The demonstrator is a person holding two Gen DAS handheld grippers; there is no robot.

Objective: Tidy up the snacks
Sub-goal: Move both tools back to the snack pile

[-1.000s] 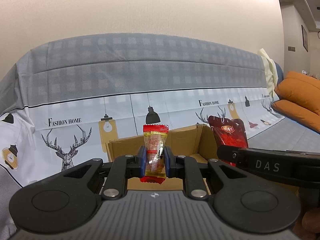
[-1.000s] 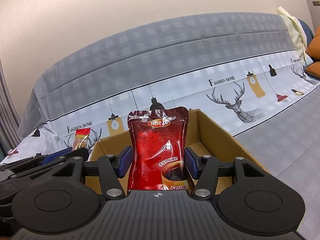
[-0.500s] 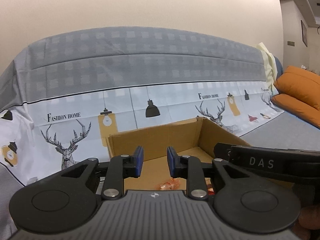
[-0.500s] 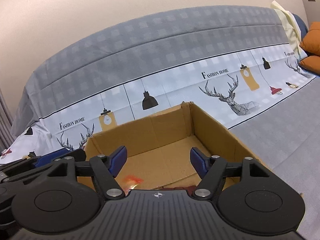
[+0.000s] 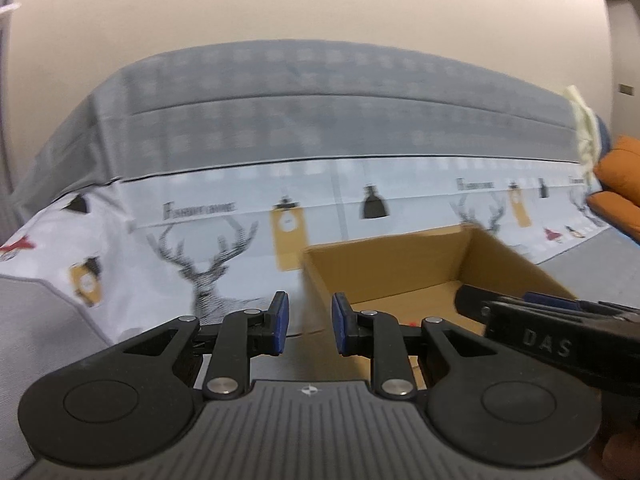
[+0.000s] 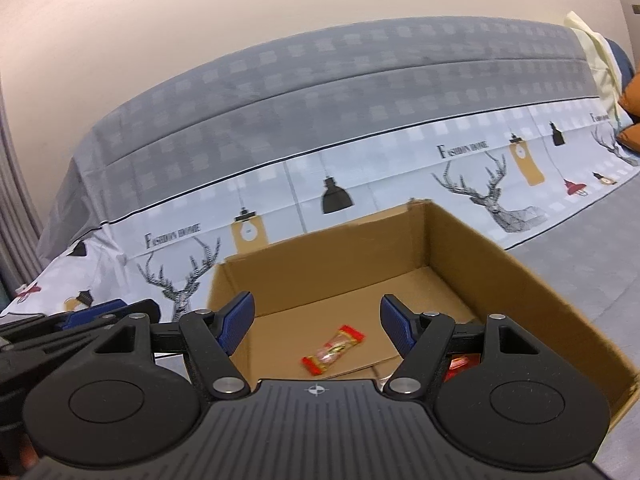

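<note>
Cardboard walls frame the open box point(image 6: 472, 240), and on its floor we see a small red-ended candy packet point(image 6: 333, 349) lying flat near the front edge. Our right claw point(image 6: 318, 322) hangs over the box with jaws spread wide, holding nothing. Our left claw point(image 5: 307, 323), jaws parted and empty, sits at the box's left wall, before the deer-print sofa cover point(image 5: 208, 248).

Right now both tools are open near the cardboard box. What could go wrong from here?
1. The left tool and right tool sit close side by side; they could bump when moving apart.
2. The right tool hangs just above the cardboard box; a low pull-back might catch the wall and drag the box.
3. The small red candy packet lies loose on the box floor and could slide if the box tips.
</note>
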